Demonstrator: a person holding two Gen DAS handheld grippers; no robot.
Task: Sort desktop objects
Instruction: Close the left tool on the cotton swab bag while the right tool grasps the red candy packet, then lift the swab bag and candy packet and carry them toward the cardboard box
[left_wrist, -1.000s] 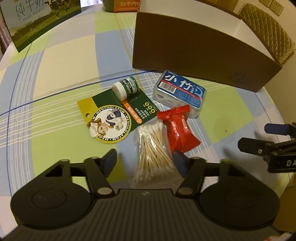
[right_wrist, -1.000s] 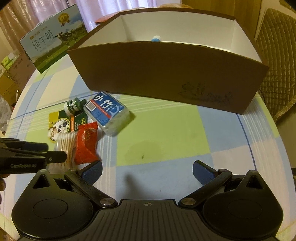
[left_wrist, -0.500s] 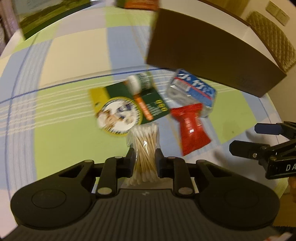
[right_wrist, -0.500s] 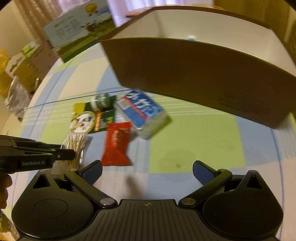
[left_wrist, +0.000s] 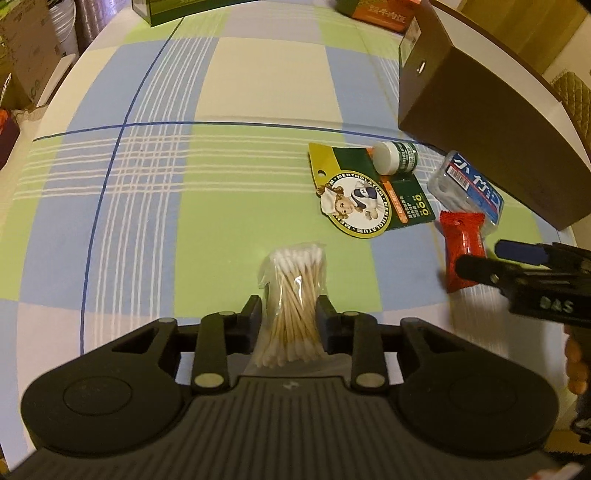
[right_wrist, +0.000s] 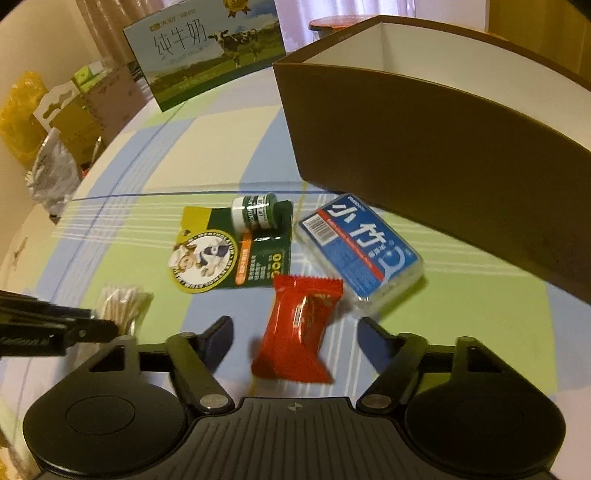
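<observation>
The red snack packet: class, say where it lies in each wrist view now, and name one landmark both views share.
Left wrist view: the red snack packet lies far right, beside the right gripper.
Right wrist view: the packet lies low in the centre, between the gripper's fingers, pads not yet on it.
Shared landmark: the blue-labelled clear box, just beyond the packet.

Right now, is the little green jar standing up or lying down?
Lying down. The little green jar rests on its side on the green card, its white lid facing sideways rather than up.
</observation>
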